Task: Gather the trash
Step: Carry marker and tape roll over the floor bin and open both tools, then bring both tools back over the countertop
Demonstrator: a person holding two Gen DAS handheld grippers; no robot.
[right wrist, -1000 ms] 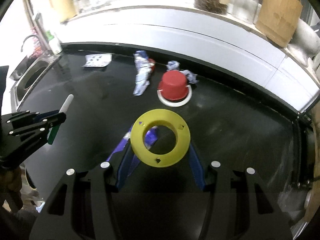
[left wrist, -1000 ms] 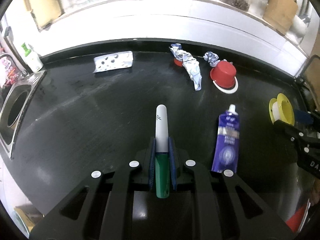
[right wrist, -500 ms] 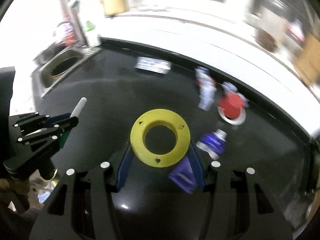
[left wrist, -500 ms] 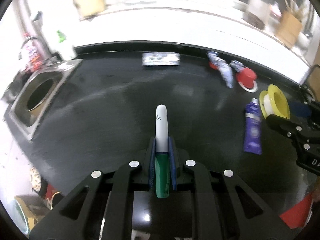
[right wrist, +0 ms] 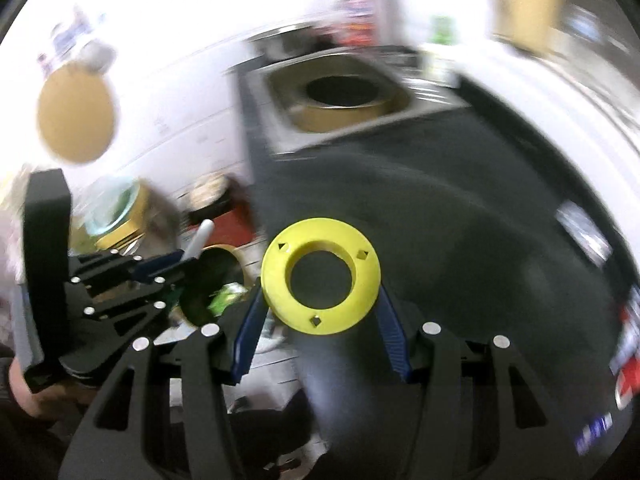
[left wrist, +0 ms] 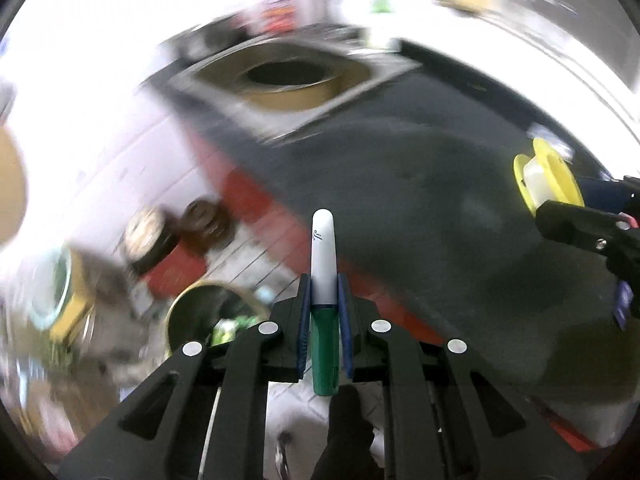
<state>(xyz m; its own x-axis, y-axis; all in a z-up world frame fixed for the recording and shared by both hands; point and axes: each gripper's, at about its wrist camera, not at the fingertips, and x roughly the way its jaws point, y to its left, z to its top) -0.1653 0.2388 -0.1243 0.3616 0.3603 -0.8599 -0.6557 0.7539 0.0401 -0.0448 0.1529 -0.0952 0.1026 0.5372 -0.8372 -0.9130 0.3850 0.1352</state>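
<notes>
The left gripper (left wrist: 323, 312), clenched on a green-and-white marker (left wrist: 323, 280), has the bin (left wrist: 208, 312) lower left, nearer than the right gripper (right wrist: 320, 328) grasping the yellow spool (right wrist: 320, 276).

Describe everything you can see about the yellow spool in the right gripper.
The yellow spool looks like hard plastic: two round flanges with a wide centre hole and small diamond and triangle cut-outs on the near face. In the left wrist view its core appears whitish. The right gripper clamps it between blue fingers, flange facing the camera, held in the air above the black countertop. Nothing else touches it.
</notes>
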